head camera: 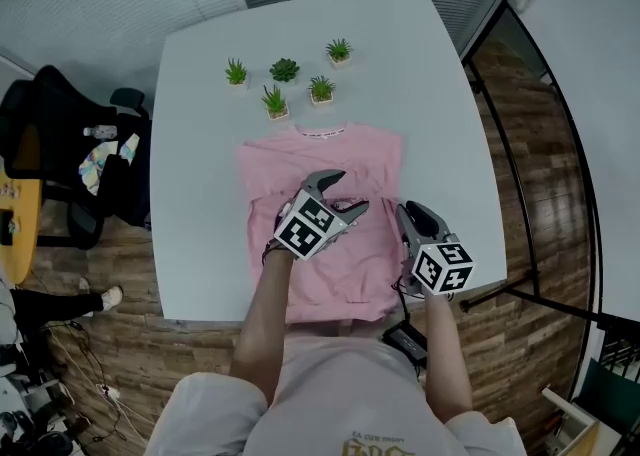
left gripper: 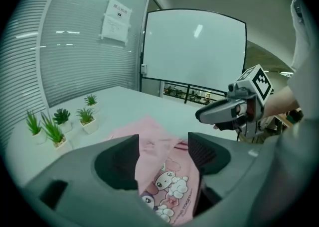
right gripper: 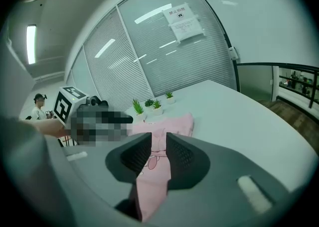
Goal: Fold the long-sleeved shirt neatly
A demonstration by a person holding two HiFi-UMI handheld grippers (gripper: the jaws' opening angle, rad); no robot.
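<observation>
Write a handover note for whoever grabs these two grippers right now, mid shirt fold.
Left gripper: open, empty, above the printed front of the pink long-sleeved shirt.
Right gripper: shut on pink fabric at the shirt's right side.
Shirt lies collar-away on the white table, hem near the front edge.
Done: no sleeve lies spread out; the sides look folded in.
Left: probably the hem-to-collar fold, then smoothing.

White table (head camera: 200, 244), rounded corners, pale bare top. Spread on near half: pink shirt (head camera: 300, 156), collar toward far side, hem at near edge. Clustered just beyond collar: five small potted plants (head camera: 285, 70), upright.
</observation>
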